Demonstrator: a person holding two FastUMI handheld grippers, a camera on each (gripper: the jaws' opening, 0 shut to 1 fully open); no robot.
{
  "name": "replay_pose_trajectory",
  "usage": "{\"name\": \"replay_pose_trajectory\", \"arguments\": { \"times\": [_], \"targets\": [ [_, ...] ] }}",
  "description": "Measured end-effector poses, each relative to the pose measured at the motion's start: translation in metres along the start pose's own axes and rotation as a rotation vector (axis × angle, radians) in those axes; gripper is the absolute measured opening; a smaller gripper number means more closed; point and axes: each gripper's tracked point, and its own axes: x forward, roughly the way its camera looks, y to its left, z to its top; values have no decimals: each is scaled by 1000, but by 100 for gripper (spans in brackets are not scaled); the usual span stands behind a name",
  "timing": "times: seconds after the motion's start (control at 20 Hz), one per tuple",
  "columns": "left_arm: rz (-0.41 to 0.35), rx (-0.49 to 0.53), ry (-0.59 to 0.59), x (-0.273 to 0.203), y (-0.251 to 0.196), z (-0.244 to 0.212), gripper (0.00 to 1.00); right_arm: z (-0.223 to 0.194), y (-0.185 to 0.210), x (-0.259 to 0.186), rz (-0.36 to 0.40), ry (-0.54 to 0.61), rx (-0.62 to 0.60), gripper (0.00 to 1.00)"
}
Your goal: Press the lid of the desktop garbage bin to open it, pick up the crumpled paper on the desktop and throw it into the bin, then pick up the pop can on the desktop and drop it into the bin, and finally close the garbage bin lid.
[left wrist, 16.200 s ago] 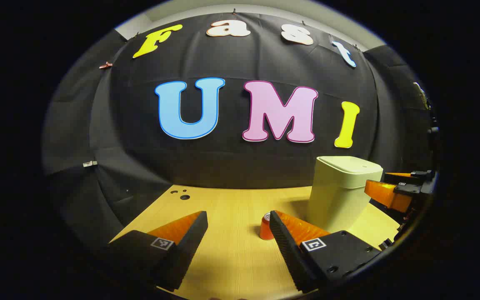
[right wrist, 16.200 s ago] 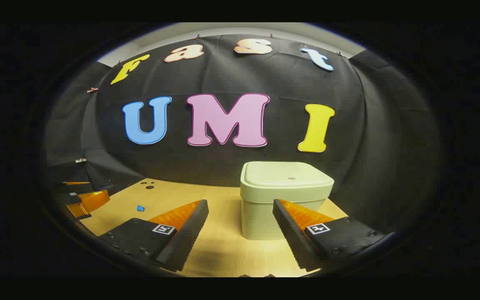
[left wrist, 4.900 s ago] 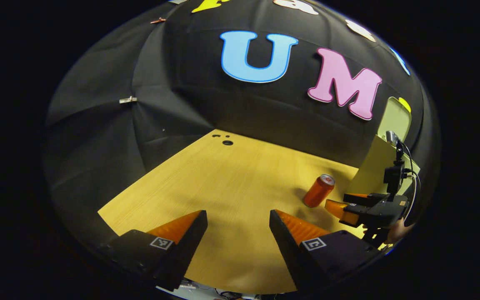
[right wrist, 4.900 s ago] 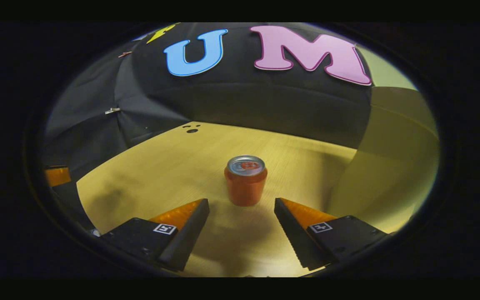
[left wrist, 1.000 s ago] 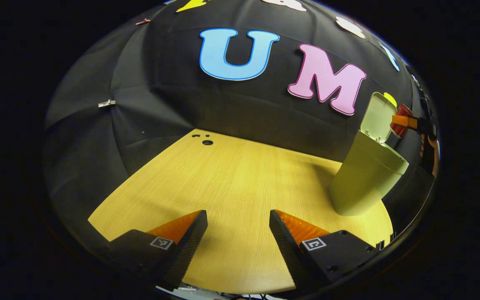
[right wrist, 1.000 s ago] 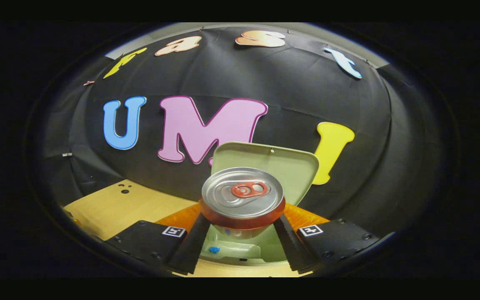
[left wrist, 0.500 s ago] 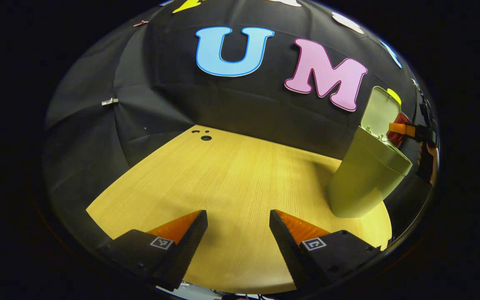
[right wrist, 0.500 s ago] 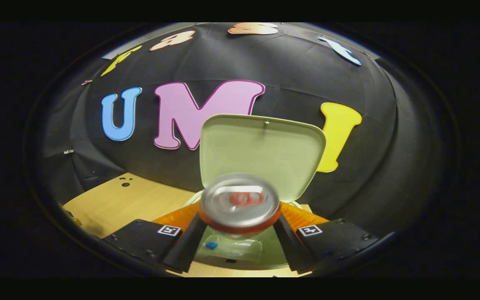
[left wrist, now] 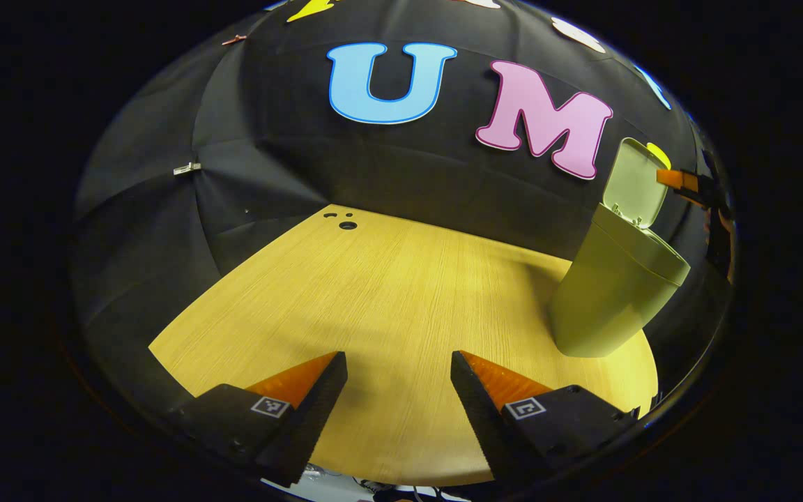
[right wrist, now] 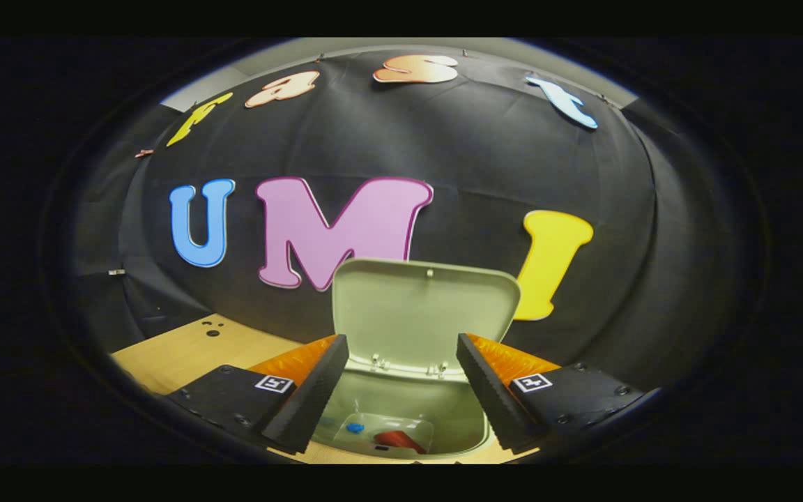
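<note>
The pale green bin (left wrist: 614,286) stands at the right end of the wooden desk (left wrist: 387,293), its lid (right wrist: 424,310) raised upright. In the right gripper view my right gripper (right wrist: 401,380) hangs open just above the bin's mouth. Down inside the bin (right wrist: 408,404) lie the red pop can (right wrist: 396,440) and a small blue scrap of paper (right wrist: 354,427). My left gripper (left wrist: 399,390) is open over the near edge of the desk, nothing between its fingers. In the left gripper view part of the right gripper (left wrist: 684,183) pokes out beside the raised lid.
A few small holes (left wrist: 343,222) mark the desk's far left corner. The black cloth wall stands close behind the bin. A hand (left wrist: 721,233) holding the right gripper is at the far right edge of the left gripper view.
The right gripper has opened and the can has dropped from it into the bin. The right gripper has risen a little. The left gripper has barely moved.
</note>
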Motion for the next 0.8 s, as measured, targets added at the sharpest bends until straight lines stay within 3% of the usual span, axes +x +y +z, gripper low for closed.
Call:
{"name": "replay_pose_trajectory", "arguments": {
  "times": [0.45,0.8],
  "targets": [
    [8,-15,-6,-4,8,-4,96,79,-15,20,-51,-116,53,97],
    [47,-51,13,-8,26,-17,96,76,-16,55,-70,-78,108,97]
  ]
}}
